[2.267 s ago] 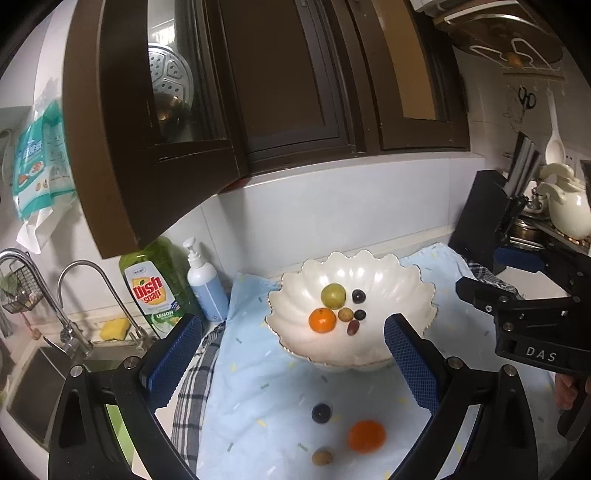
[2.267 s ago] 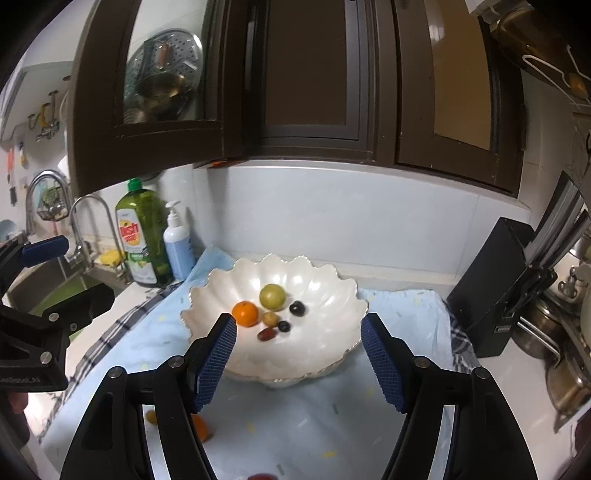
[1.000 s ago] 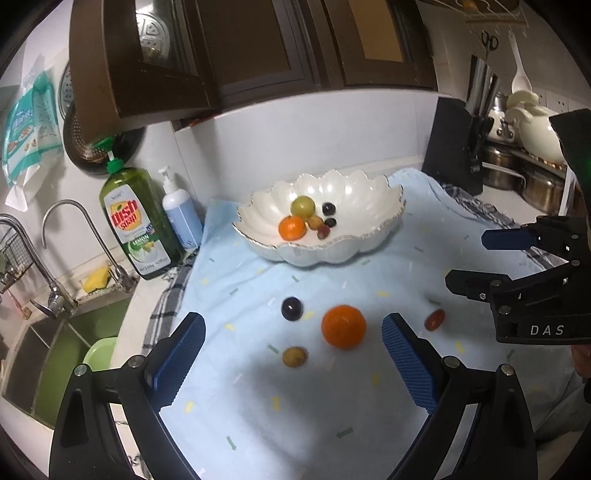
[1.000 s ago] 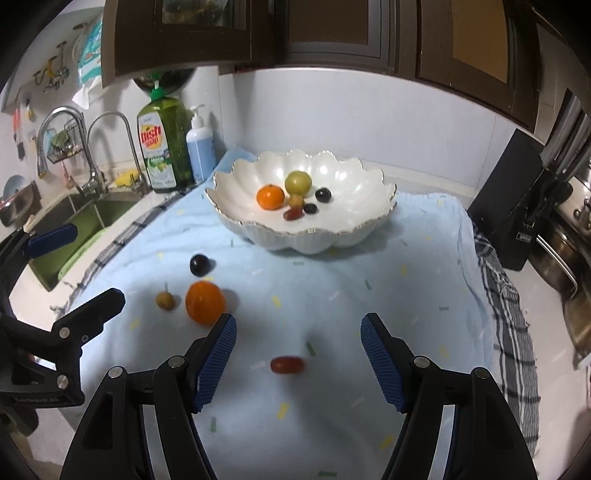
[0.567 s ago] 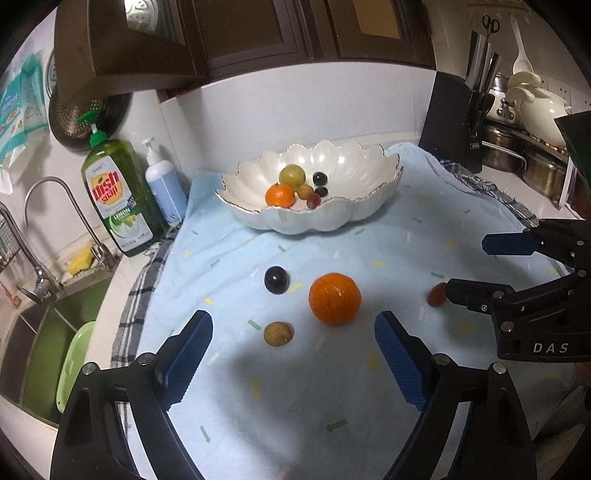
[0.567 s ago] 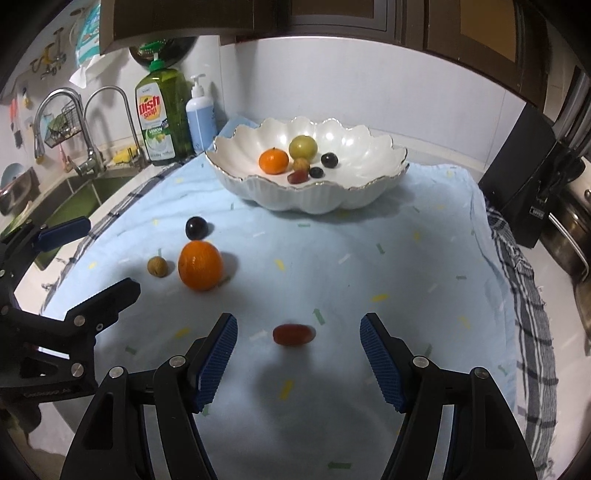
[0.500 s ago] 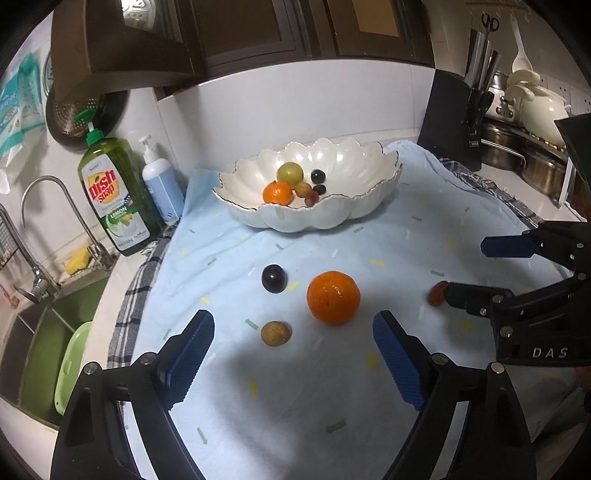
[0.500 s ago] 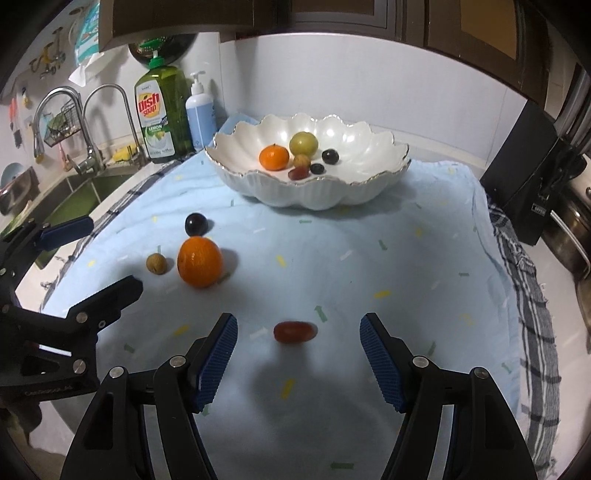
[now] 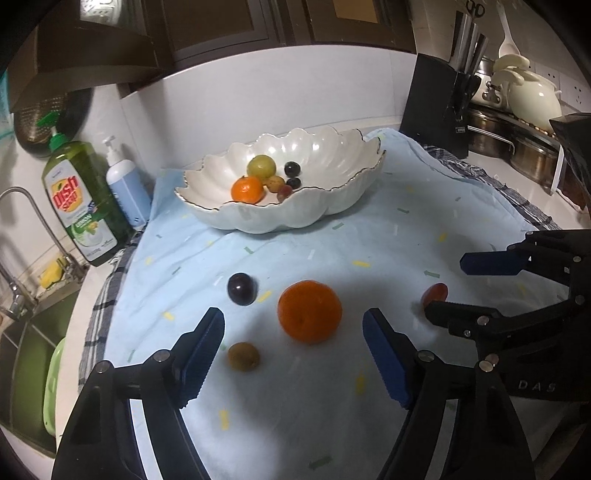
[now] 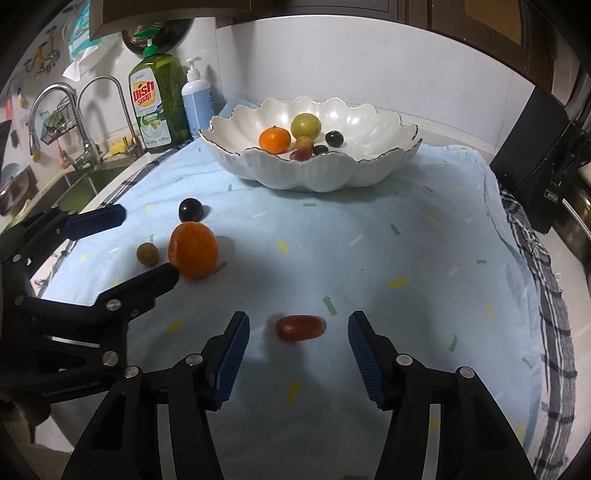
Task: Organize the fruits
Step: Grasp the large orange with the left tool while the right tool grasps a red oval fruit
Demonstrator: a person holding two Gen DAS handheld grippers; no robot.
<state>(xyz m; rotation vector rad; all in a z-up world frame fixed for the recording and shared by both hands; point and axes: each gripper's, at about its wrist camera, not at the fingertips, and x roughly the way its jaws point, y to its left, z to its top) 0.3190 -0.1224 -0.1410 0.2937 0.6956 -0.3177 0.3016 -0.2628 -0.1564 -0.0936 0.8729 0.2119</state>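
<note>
Right gripper (image 10: 297, 354) straddled the red grape (image 10: 300, 327), its long axis crosswise between closing, untouching fingers; left gripper (image 9: 293, 347) closed likewise around the orange (image 9: 309, 311); both fruits lay well short of the bowl (image 10: 369, 173).

White wall (image 10: 369, 62) behind the counter (image 9: 532, 188), plain and evenly lit. Dark brown cabinets (image 9: 258, 22) across the top of frame, one door swung open at upper left. Pale blue cloth (image 10: 369, 236) with small coloured flecks covers most of the counter; checked cloth (image 10: 546, 295) shows at its edges. Left of frame: sink (image 10: 77, 184) with two curved taps (image 10: 110, 99), green dish soap bottle (image 10: 157, 103), white-and-blue pump bottle (image 10: 197, 99). Right of frame: black knife block (image 9: 443, 107), steel pots (image 9: 517, 147), cream teapot (image 9: 532, 96). Wall sockets (image 9: 576, 86) at far right. Soft shadows pool on the cloth at lower centre.
</note>
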